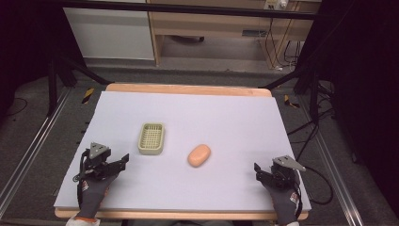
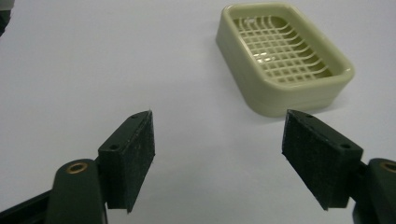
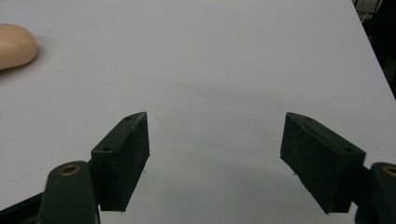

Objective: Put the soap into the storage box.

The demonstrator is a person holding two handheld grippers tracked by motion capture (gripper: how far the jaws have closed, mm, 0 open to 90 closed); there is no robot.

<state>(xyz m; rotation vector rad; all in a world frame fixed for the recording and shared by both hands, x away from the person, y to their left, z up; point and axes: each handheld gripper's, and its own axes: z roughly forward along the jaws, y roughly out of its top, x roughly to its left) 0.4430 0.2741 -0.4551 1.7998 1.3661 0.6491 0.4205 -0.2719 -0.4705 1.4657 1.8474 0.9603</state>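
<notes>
Holding both tools wide open and empty, I rest my left gripper [image 1: 123,160] near-left of the soap dish [image 1: 151,138] and my right gripper [image 1: 258,170] well right of it; the soap [image 1: 199,155] lies just beside the dish's right.

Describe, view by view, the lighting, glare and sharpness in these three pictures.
High view: the pale lilac table cover is evenly lit, the surroundings dark. Left gripper view: a glare spot sits on the grid of the cream plastic soap dish; the left tool is slightly soft. Right gripper view: the peach oval soap bar casts a faint shadow.
</notes>
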